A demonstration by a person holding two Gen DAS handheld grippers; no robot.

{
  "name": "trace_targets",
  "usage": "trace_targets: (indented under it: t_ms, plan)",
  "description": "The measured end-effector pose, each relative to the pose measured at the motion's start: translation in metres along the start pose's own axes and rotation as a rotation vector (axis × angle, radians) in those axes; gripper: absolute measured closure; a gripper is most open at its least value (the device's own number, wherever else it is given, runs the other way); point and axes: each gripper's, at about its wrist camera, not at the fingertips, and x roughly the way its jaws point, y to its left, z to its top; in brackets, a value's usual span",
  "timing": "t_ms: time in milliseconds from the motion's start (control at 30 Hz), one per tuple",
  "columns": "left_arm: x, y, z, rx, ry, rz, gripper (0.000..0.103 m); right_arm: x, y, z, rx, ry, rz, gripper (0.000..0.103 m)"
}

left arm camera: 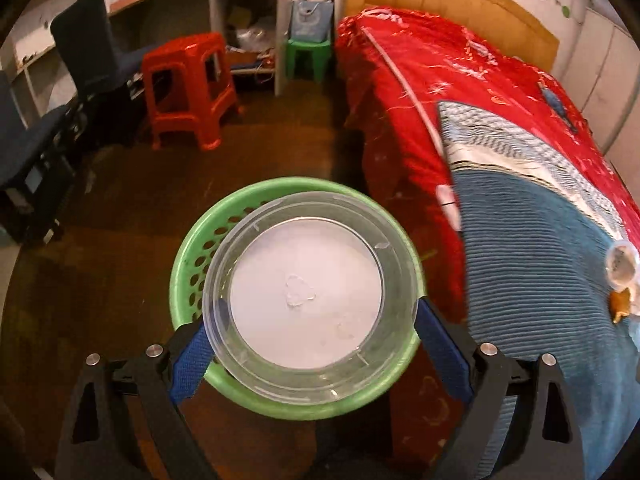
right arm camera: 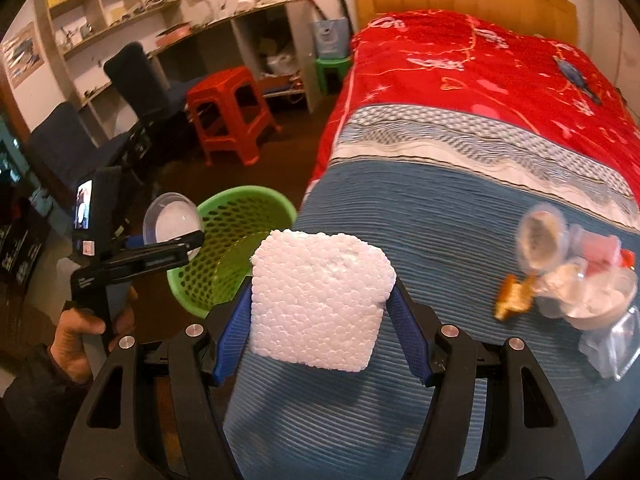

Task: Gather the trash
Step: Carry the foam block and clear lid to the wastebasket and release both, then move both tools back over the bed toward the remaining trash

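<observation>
My left gripper (left arm camera: pixel 310 330) is shut on a clear round plastic container (left arm camera: pixel 308 296) and holds it right above the green perforated basket (left arm camera: pixel 192 252) on the floor beside the bed. In the right wrist view that same left gripper (right arm camera: pixel 176 246), held by a hand (right arm camera: pixel 86 332), carries the clear container (right arm camera: pixel 172 222) by the green basket (right arm camera: pixel 236 240). My right gripper (right arm camera: pixel 320 304) is shut on a white foam block (right arm camera: pixel 320 300), above the bed's blue blanket (right arm camera: pixel 440 240). A pile of clear plastic cups and wrappers (right arm camera: pixel 576 276) lies on the blanket at right.
The bed with a red quilt (right arm camera: pixel 480 72) fills the right side. A red stool (left arm camera: pixel 188 88), a green stool (left arm camera: pixel 308 56) and dark blue chairs (left arm camera: pixel 92 44) stand on the brown floor near a desk and shelves. A small clear cup (left arm camera: pixel 622 266) lies on the blanket.
</observation>
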Motion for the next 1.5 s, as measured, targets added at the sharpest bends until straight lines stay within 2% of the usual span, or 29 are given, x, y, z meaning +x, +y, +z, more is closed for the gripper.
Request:
trace_targets:
  t_ms: [67,300,800,1000,1100,1200,1500]
  plan:
    - [0.003,0.009,-0.002,-0.018,0.008,-0.003,0.009,0.008,0.008,0.002,-0.010,0.011,0.011,0.038]
    - [-0.006,0.035,-0.009,-0.086,-0.005,-0.009,0.008,0.035,0.038,0.010,-0.056,0.041,0.051,0.038]
    - [-0.054,0.097,-0.034,-0.208,-0.084,0.065,0.008,0.101,0.113,0.033,-0.133,0.105,0.142,0.037]
    - [-0.060,0.102,-0.041,-0.224,-0.089,0.063,0.008,0.106,0.131,0.037,-0.143,0.093,0.168,0.025]
    - [-0.061,0.096,-0.041,-0.215,-0.088,0.057,0.008,0.100,0.131,0.037,-0.144,0.082,0.171,0.024]
    - [-0.066,0.084,-0.041,-0.194,-0.098,0.043,0.008,0.086,0.120,0.034,-0.149,0.060,0.137,0.024]
    - [-0.077,0.034,-0.035,-0.123,-0.112,-0.024,0.008,0.031,0.040,0.017,-0.020,-0.006,0.029,0.024]
